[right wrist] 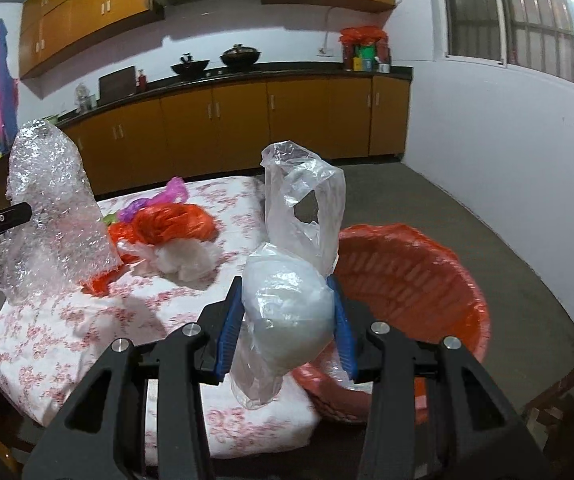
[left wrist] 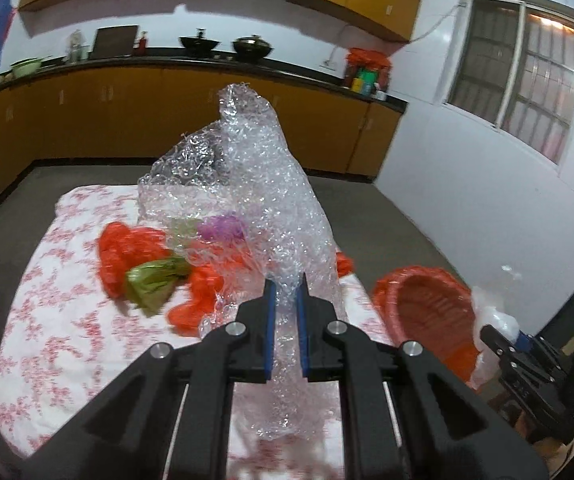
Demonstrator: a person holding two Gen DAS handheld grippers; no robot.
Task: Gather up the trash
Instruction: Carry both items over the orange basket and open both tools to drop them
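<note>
My left gripper (left wrist: pixel 285 286) is shut on a sheet of clear bubble wrap (left wrist: pixel 255 184) and holds it upright above the table; the wrap also shows in the right wrist view (right wrist: pixel 47 216). My right gripper (right wrist: pixel 289 296) is shut on a white plastic bag (right wrist: pixel 291 304) with a round lump inside, near the table's right edge. An orange basket lined with an orange bag (right wrist: pixel 419 280) stands just right of the table, also in the left wrist view (left wrist: pixel 427 308). Orange bags (left wrist: pixel 127 256), a green wrapper (left wrist: pixel 155 284) and a purple bag (left wrist: pixel 223 228) lie on the table.
The table wears a white cloth with red flowers (left wrist: pixel 59 320). A white wad (right wrist: pixel 183 260) lies beside the orange bag (right wrist: pixel 167 224). Grey floor lies beyond, with kitchen cabinets (right wrist: pixel 247 120) and a counter at the back. A white wall with a window (left wrist: pixel 519 76) is to the right.
</note>
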